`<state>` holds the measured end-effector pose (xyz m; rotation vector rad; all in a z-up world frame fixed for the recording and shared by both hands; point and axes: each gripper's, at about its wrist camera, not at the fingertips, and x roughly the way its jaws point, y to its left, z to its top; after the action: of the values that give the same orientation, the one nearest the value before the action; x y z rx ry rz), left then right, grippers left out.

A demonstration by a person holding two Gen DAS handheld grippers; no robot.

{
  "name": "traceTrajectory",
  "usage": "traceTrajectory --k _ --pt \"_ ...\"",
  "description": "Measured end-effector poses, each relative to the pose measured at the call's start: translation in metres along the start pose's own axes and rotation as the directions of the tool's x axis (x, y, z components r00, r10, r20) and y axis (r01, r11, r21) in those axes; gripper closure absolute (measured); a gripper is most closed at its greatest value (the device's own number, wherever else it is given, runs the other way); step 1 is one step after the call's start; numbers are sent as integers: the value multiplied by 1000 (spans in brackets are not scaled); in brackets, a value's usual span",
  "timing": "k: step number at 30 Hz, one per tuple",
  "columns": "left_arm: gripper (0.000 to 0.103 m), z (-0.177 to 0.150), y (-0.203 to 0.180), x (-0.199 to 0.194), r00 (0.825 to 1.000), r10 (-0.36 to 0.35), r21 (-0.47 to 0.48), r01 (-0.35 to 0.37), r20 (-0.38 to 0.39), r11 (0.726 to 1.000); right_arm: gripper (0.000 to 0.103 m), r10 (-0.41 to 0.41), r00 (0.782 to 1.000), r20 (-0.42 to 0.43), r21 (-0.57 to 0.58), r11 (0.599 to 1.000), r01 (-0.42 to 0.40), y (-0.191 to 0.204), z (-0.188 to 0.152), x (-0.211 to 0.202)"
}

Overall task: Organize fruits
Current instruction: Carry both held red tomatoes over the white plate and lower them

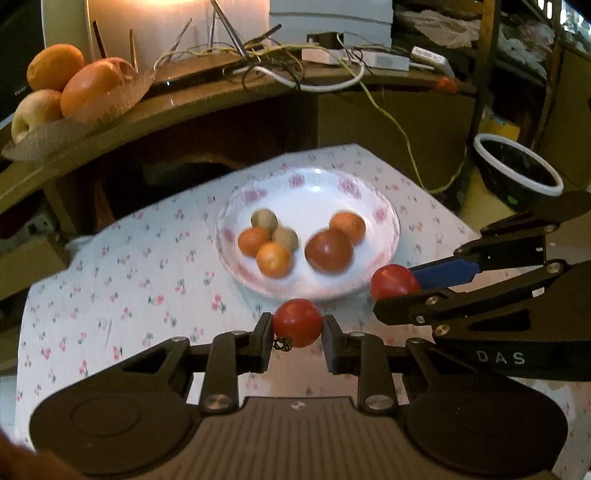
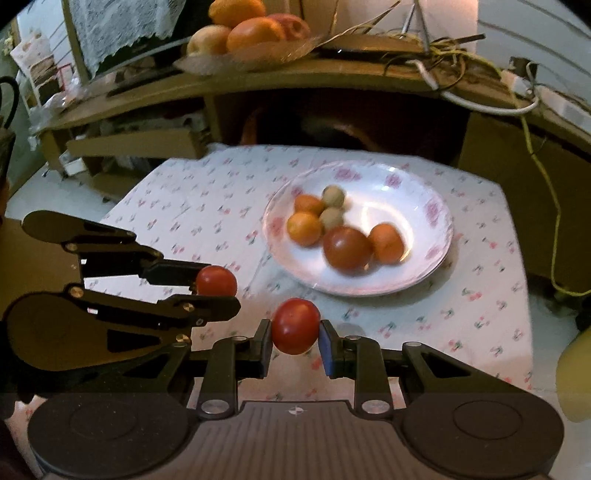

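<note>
A white floral plate [image 1: 384, 214] [image 2: 436, 210] sits on the flowered tablecloth and holds several small fruits: orange ones, two pale green ones and a larger dark red one [image 1: 328, 251] [image 2: 347, 247]. My left gripper [image 1: 297, 325] is shut on a red tomato [image 1: 297, 322] just in front of the plate. My right gripper [image 2: 295, 328] is shut on another red tomato [image 2: 295, 325]. Each gripper shows in the other's view with its tomato: the right one [image 1: 393, 286] by the plate's right front rim, the left one [image 2: 216, 282] left of the plate.
A wooden shelf [image 1: 207, 107] behind the table carries a dish of oranges and apples [image 1: 74, 85] [image 2: 251, 33] and tangled cables [image 1: 295, 62]. A dark bowl with a white rim [image 1: 517, 170] stands on the floor at the right.
</note>
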<state>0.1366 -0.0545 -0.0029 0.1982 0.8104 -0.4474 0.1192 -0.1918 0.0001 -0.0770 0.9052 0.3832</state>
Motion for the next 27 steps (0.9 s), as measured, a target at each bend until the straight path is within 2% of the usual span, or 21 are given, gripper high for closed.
traceTrajectory --k 13,27 --pt "71 47 8 35 998 37 -11 -37 43 999 75 -76 994 85 55 996 71 -32 37 14" --pt "72 55 15 63 999 30 -23 -29 24 999 75 -120 987 103 25 993 118 -51 59 47"
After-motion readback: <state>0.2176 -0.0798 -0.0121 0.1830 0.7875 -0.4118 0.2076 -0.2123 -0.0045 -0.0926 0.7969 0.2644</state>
